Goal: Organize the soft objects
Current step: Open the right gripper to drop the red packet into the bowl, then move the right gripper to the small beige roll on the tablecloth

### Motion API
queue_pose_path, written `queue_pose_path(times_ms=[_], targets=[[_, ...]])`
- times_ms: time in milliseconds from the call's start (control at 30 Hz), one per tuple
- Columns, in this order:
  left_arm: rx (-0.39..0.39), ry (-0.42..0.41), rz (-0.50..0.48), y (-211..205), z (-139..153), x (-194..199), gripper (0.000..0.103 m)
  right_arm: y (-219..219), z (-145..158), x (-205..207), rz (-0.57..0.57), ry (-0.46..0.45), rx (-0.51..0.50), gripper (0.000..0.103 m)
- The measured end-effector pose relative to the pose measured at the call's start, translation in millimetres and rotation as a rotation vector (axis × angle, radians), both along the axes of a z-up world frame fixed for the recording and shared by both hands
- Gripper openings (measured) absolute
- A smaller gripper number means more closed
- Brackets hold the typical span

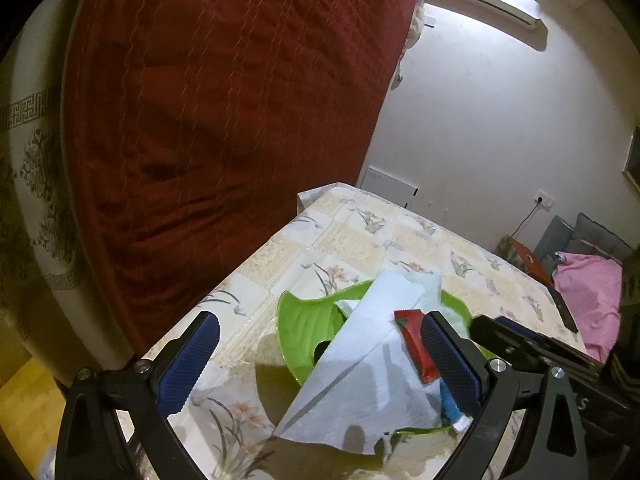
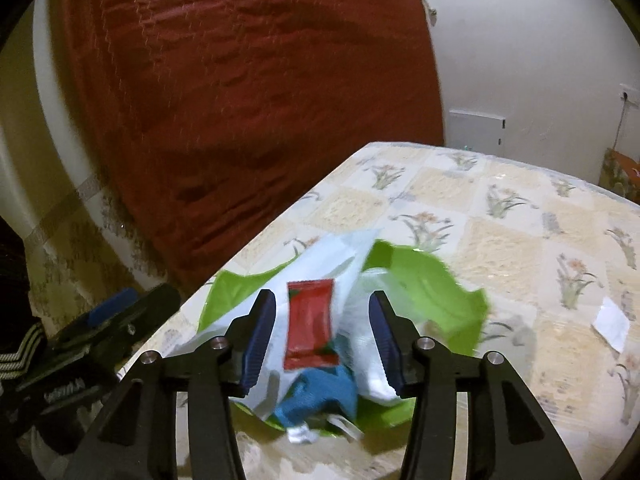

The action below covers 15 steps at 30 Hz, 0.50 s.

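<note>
The red sachet (image 2: 310, 322) lies on the white tissue (image 2: 340, 264) in the green tray (image 2: 432, 292) on the bench (image 2: 520, 240), directly between your right gripper (image 2: 322, 342) fingers, long axis running away from you. Both grippers are open and empty; your left gripper (image 1: 320, 364) sits off to the side, so the right is nearer.
</note>
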<state>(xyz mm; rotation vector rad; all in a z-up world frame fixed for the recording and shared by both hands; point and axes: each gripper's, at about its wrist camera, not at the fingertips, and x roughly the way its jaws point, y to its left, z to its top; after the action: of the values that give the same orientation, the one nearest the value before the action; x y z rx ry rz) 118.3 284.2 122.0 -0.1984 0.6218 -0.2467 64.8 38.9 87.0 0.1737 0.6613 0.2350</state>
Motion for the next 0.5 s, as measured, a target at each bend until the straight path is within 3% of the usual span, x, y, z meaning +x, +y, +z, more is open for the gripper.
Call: queue_pose_path(times_ms=[500], targets=[[0.037, -0.028, -0.095, -50.1, 12.7, -11.9, 0.103, -116.7, -10.5, -51.8, -0.260, 0.021, 0.009, 0.050]])
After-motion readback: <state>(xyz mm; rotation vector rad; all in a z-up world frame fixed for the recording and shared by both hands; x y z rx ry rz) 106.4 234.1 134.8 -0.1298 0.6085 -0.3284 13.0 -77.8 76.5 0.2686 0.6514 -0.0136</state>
